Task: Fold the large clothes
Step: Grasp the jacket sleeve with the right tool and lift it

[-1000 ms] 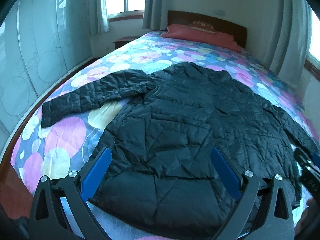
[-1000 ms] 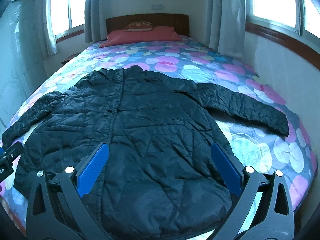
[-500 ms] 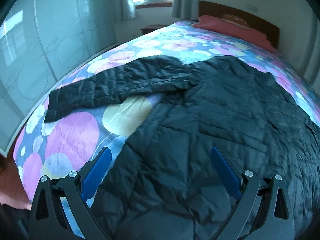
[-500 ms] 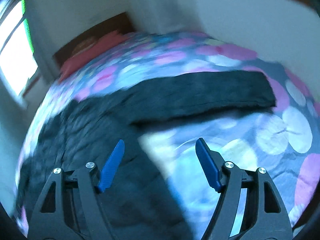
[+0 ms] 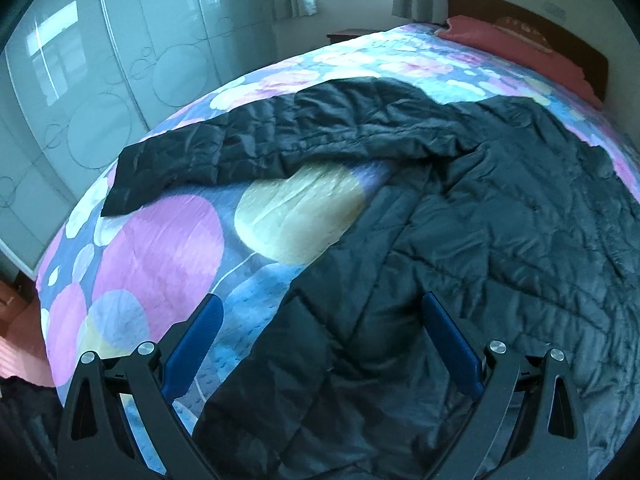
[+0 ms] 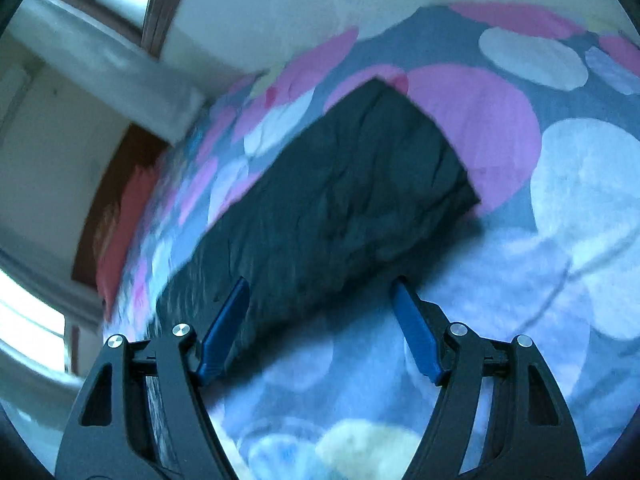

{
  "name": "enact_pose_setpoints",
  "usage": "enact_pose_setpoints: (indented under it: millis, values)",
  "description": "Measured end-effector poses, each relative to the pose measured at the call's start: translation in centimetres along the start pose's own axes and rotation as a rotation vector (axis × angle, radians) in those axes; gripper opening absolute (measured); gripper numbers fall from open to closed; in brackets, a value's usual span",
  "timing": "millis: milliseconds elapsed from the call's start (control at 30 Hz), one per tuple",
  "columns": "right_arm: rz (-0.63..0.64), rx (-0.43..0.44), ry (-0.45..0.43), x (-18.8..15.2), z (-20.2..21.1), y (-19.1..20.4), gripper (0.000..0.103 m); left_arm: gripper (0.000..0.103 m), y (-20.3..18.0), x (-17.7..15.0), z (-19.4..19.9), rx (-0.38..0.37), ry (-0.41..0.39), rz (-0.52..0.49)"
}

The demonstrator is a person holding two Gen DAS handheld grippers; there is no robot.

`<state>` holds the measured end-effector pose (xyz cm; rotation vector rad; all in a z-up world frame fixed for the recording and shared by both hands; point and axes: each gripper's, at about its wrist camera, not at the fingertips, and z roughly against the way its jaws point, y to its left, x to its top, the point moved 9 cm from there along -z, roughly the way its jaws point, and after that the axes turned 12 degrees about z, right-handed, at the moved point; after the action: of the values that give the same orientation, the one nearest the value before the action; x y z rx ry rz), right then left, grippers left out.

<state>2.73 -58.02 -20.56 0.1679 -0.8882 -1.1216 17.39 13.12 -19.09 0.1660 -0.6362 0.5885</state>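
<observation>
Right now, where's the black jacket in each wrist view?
Left wrist: black jacket fills the center and right, one sleeve stretching to upper left.
Right wrist: only one sleeve shows, center frame, its cuff toward upper right; picture blurred.
Shared landmark: the red pillow at the headboard.
</observation>
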Motion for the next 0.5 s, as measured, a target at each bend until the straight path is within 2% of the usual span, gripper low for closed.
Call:
enact_pose_setpoints:
  millis: [100, 133, 200, 267, 333, 400, 500]
  values:
    - [-0.007, -0.046, -0.056, 1.3, -0.5, -0.2, 0.071, 0.098, 0.2, -0.4, -0.4, 0.018, -0.003, -0.009]
    - [-0.002, -0.070, -0.067, 1.6, -0.5, -0.4, 0.058, 0.098, 0.2, -0.5, -0.5, 0.021, -0.003, -0.011]
    - [-0.029, -0.062, -0.060, 2.2, -1.2, -1.0, 0.037, 0.098, 0.2, -0.7, -0.6, 0.023, 0.001, -0.011]
    - [-0.053, -0.055, -0.056, 2.6, -1.7, -1.4, 0.028, 0.098, 0.3, -0.8, -0.8, 0.022, 0.004, -0.008]
    - [-0.019, -0.051, -0.066, 3.2, -1.5, -0.7, 0.018, 0.098, 0.4, -0.8, -0.6, 0.018, 0.005, -0.006]
    - [0.036, -0.056, -0.090, 3.6, -0.7, 0.8, 0.012, 0.098, 0.7, -0.4, -0.4, 0.023, -0.011, 0.004]
    - [0.147, -0.038, -0.142, 4.2, 1.0, 4.8, 0.010, 0.098, 1.2, 0.3, 0.0, 0.032, -0.051, 0.006]
